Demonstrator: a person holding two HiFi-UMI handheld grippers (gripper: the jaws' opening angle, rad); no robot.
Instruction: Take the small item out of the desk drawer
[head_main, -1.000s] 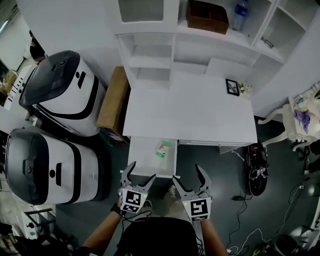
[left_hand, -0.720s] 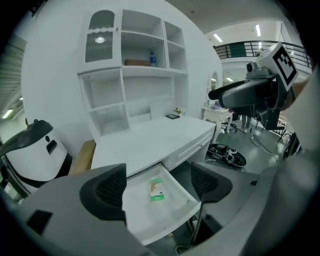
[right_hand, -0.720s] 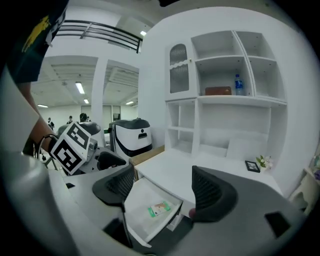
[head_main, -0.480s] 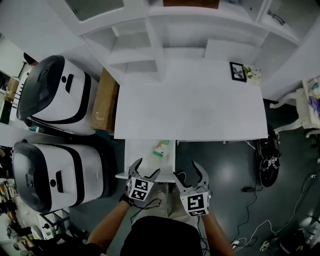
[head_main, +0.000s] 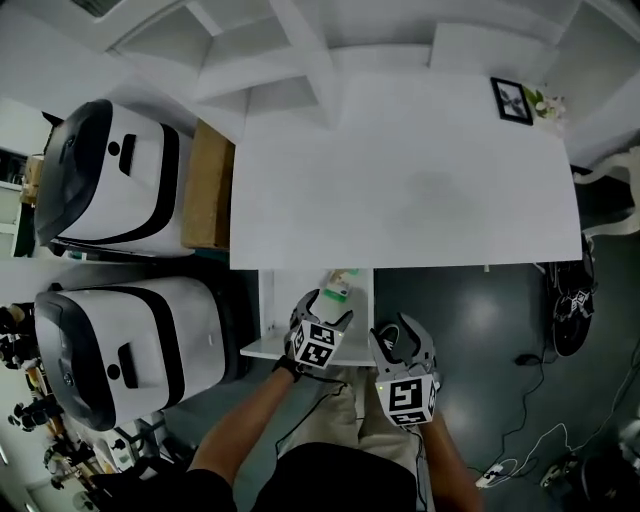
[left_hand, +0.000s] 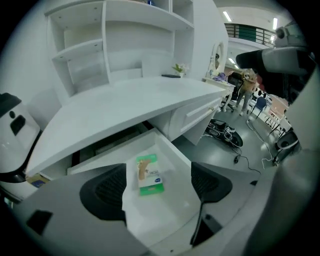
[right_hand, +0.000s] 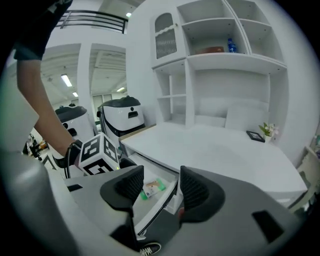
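1. The small green-and-white flat packet (left_hand: 148, 175) is seen lying on the floor of the white desk drawer (left_hand: 161, 212), toward its back, near the front edge of the white desk top (head_main: 400, 170).
2. The drawer is pulled out, so the opening step can be judged done.
3. The left gripper (head_main: 326, 308) is held over the drawer with its jaws apart. The packet is framed between them but not touched.
4. The right gripper (head_main: 402, 335) is held beside the drawer's right front corner. Its jaws are closing, with nothing between them.
5. Left to do, as judged: the packet is to be grasped and lifted out.
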